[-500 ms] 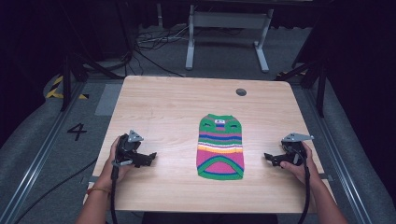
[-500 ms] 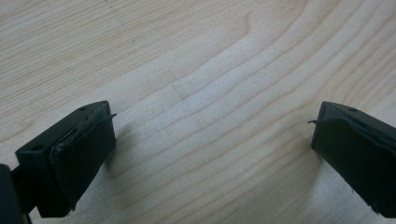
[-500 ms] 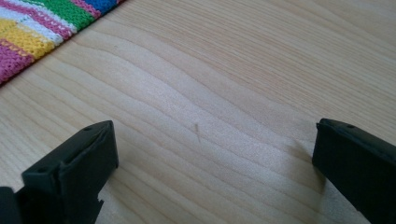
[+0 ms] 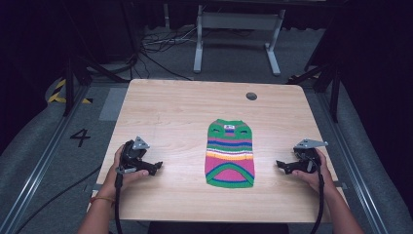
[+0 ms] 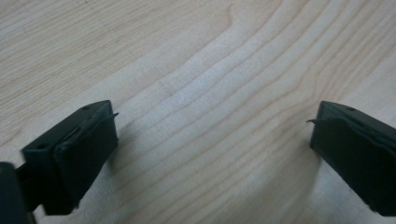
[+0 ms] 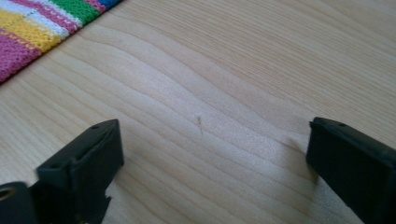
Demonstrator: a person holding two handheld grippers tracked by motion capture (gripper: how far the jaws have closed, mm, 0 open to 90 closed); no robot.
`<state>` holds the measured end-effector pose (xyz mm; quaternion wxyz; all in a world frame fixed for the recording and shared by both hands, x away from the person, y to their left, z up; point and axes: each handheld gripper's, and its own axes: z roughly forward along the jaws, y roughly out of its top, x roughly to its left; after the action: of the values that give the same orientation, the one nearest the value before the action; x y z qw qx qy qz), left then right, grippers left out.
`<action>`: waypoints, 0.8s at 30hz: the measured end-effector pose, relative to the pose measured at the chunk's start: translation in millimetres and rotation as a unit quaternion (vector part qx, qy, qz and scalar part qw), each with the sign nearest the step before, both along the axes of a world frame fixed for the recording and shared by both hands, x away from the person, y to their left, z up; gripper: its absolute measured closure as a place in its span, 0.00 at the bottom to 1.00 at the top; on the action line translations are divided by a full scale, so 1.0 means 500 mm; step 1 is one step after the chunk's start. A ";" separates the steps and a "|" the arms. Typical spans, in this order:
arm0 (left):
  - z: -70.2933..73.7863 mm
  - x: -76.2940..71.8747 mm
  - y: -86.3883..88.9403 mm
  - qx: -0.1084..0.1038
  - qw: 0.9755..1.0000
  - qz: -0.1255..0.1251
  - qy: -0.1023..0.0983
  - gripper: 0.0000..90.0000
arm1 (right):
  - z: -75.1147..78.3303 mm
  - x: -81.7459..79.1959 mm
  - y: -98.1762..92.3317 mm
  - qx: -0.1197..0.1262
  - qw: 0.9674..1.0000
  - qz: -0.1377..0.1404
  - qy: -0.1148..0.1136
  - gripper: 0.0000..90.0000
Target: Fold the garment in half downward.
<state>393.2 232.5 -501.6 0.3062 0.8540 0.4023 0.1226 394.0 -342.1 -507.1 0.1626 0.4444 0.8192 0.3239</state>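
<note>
both hand-held grippers rest low on the near half of a pale wooden table [image 4: 170,105], one at each side. left gripper [image 4: 157,167], grasped in the person's left hand [image 4: 122,168], sits near the left edge and points right toward the middle; its own view shows its two black jaws spread wide over bare wood grain with nothing between them. right gripper [image 4: 280,165], grasped in the right hand [image 4: 315,168] near the right edge, points left, its jaws likewise standing wide apart and holding nothing. between the two, clear of both, a small striped knitted sweater [image 4: 230,153] lies flat on the table, its green collar end toward the far side and its pink and green hem toward the near edge; a corner of its stripes [image 6: 32,32] shows in the right gripper view. farther off, a round dark grommet hole [image 4: 251,96] sits near the far edge of the table.
</note>
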 end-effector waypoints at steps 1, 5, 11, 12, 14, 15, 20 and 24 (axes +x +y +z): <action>0.007 -0.002 0.001 -0.004 1.000 -0.022 -0.002 0.21 | 0.002 -0.001 -0.001 0.004 1.000 0.002 -0.002 0.16; 0.006 0.004 -0.001 -0.008 1.000 -0.029 -0.003 0.21 | 0.008 0.001 -0.004 0.007 1.000 0.007 -0.003 0.27; 0.017 0.043 -0.016 -0.020 0.999 -0.029 0.005 0.29 | 0.037 0.037 -0.005 0.022 1.000 0.000 0.005 0.36; 0.022 0.052 -0.021 -0.022 0.999 -0.031 0.000 0.30 | 0.046 0.048 -0.003 0.026 1.000 0.003 0.002 0.37; 0.031 0.071 -0.035 -0.027 0.999 -0.036 -0.007 0.33 | 0.060 0.065 0.005 0.029 1.000 0.007 -0.005 0.41; 0.034 0.082 -0.043 -0.028 0.999 -0.037 -0.008 0.33 | 0.066 0.074 0.011 0.034 0.999 0.011 -0.007 0.42; 0.045 0.124 -0.085 -0.026 0.999 -0.046 -0.012 0.35 | 0.078 0.111 0.043 0.025 0.999 0.028 -0.010 0.46; 0.053 0.173 -0.152 -0.021 0.997 -0.067 -0.015 0.37 | 0.081 0.157 0.095 0.020 0.999 0.049 -0.002 0.50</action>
<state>479.9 156.5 -475.1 0.3379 0.8705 0.3418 0.1059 472.5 -294.7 -466.9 0.1393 0.4061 0.8329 0.3491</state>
